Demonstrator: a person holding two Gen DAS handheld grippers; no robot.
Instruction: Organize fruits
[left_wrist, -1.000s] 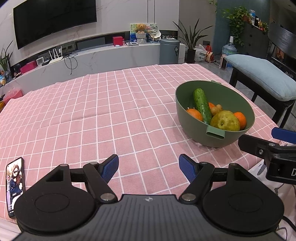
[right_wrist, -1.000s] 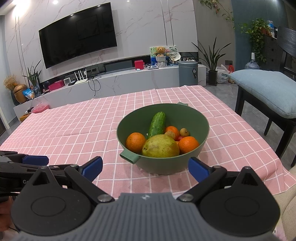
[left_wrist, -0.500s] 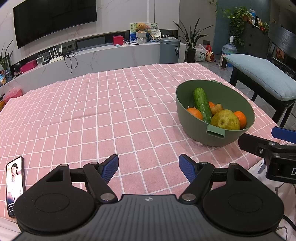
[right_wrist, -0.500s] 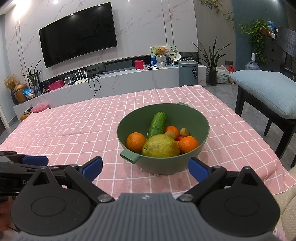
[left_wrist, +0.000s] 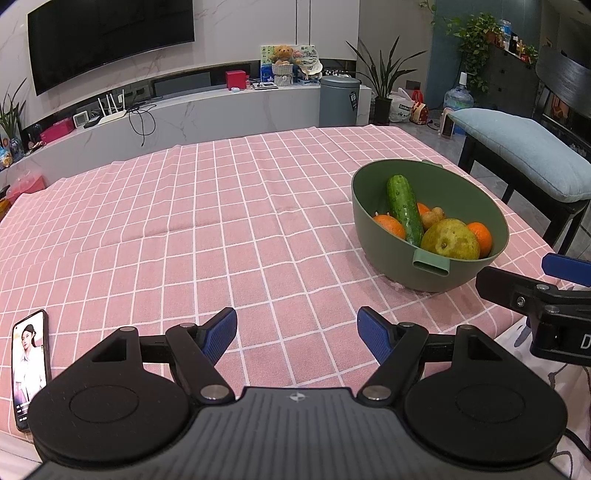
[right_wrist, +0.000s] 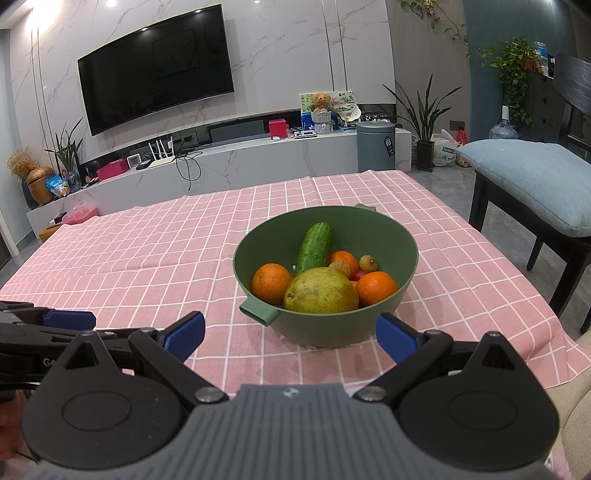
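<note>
1. You are holding your left gripper (left_wrist: 296, 329) low over the near edge of the pink checked cloth (left_wrist: 184, 229). Its jaws are standing wide apart and are gripping nothing.
2. You are holding your right gripper (right_wrist: 290, 330) just in front of the green bowl (right_wrist: 404, 236). Its jaws are wide apart too, and nothing is sitting between them.
3. The fruit is all lying inside the bowl, on the right side of the table. A big yellow-green pear (right_wrist: 320, 291) is sitting at the near side. An orange (right_wrist: 270, 283) is touching it on the left, and another orange (right_wrist: 376, 287) on the right.
4. A long cucumber (right_wrist: 314, 248) is leaning up against the far wall of the bowl. A third orange and some small brown fruits are peeking out behind the pear.
5. A phone (left_wrist: 29, 365) is lying on the near left corner of the cloth. Its screen is showing a different picture from a moment ago.
6. Nothing else has changed in the last second. Your grippers have not moved, and the bowl and fruit are staying put.
7. That could mean two things. You could be about to lift fruit out to sort it, or the fruit could already be tidied into the bowl. The pictures cannot settle which.
</note>
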